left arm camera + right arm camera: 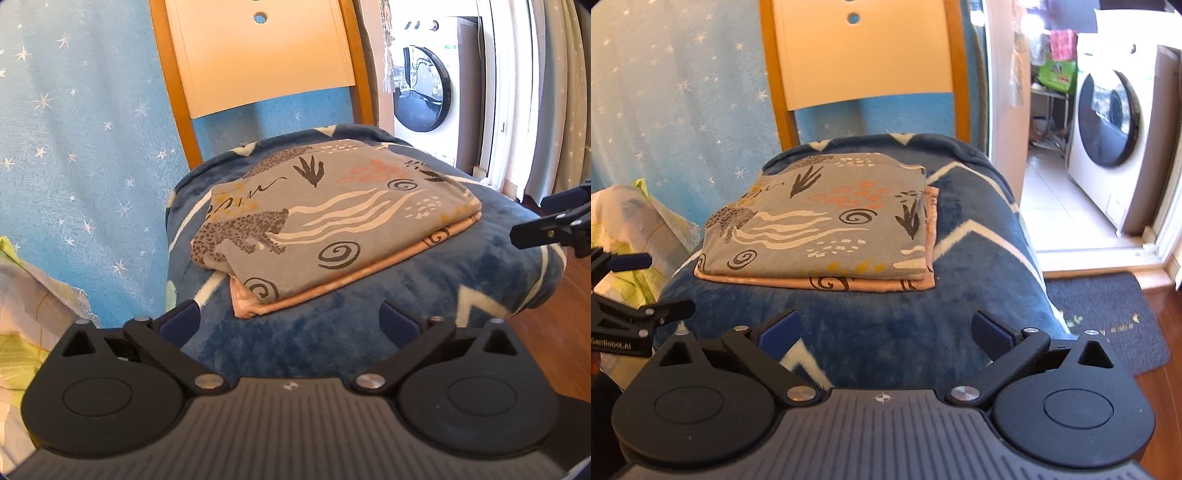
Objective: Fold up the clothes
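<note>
The folded garment, grey with leopards and swirls over a peach layer, lies flat on the blue blanket that covers the chair seat, just in front of the chair back. Both grippers hang at the front edge of the blanket, short of the garment and touching nothing. The left gripper is released, its jaws spread wide and empty; the right gripper is likewise spread and empty.

The fold looks finished, so the step in hand is likely tidying or lifting the stack away. To do that well, come in low from the front, slide one finger under the peach bottom layer at each near corner, and pinch both layers together so the fold does not slip apart.
</note>
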